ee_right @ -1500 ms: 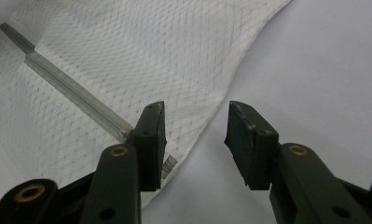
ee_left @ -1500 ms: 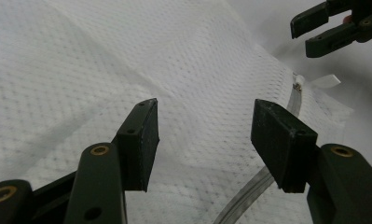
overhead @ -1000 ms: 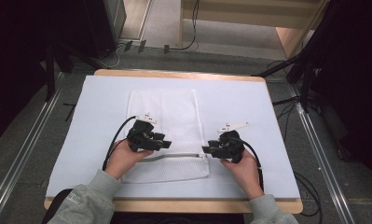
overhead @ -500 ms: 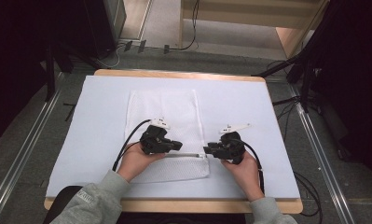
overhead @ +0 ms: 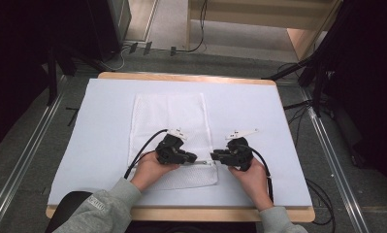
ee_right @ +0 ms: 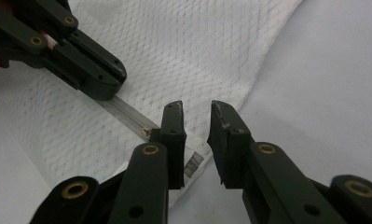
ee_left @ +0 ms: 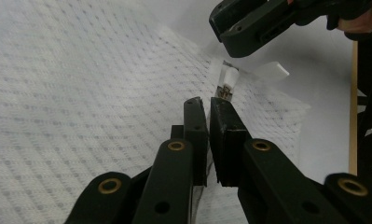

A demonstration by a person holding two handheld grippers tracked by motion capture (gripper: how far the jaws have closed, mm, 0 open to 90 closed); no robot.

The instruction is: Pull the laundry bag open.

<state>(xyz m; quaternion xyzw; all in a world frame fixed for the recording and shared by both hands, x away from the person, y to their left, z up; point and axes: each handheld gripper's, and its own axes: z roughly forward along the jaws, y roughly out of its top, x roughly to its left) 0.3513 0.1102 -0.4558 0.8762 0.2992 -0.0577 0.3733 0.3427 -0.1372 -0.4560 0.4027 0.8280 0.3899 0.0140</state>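
A white mesh bag [overhead: 169, 116] lies flat on the table, with a zipper [ee_right: 127, 114] running along its near part. My left gripper [overhead: 193, 158] points right and is shut on the zipper edge [ee_left: 207, 135]. The metal zipper pull [ee_left: 225, 89] sits just past its tips. My right gripper [overhead: 214, 156] faces it from the right, a short gap away. In the right gripper view its jaws stand open [ee_right: 196, 126] above the bag's corner, with the zipper pull [ee_right: 148, 133] just left of them. The left gripper [ee_right: 93, 70] shows beyond it, clamped on the zipper.
The table [overhead: 259, 111] has a pale blue-white top with a wooden rim. Cables trail from both grippers toward the near edge. Dark stands and floor cables surround the table. A small white tab [ee_left: 273, 71] lies by the bag's corner.
My left gripper has slid right along the bag toward the right gripper, closing the gap between them. The right gripper has barely moved.
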